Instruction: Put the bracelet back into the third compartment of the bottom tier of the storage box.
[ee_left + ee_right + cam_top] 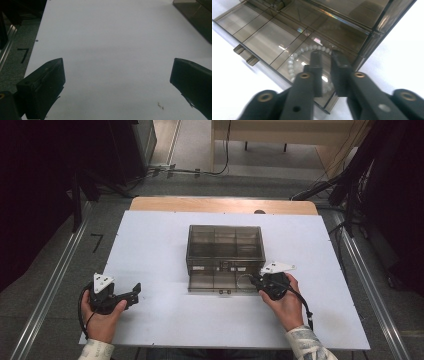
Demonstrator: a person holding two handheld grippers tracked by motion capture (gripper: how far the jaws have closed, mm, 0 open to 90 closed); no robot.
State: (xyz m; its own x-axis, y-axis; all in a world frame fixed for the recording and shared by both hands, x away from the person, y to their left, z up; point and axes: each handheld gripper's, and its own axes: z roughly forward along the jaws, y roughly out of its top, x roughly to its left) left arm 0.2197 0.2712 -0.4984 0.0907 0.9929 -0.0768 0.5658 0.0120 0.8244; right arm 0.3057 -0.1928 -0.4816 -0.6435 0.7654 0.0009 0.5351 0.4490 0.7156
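The bracelet (299, 53) lies in the open drawer (202, 282) at the box's (225, 242) 5 o'clock corner. Right claw (325, 53), nearly pressed together, grips nothing; left claw (117, 80) is spread over bare table (112, 37). Drawer not yet shut.

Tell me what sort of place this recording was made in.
Probably a lab or data-recording workspace, not a home: a bare white tabletop holding only a smoky transparent plastic drawer box, metal floor rails beside it, and black cables running over the floor behind.

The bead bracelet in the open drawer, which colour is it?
White, pearly; the bead bracelet shows best in the right gripper view.
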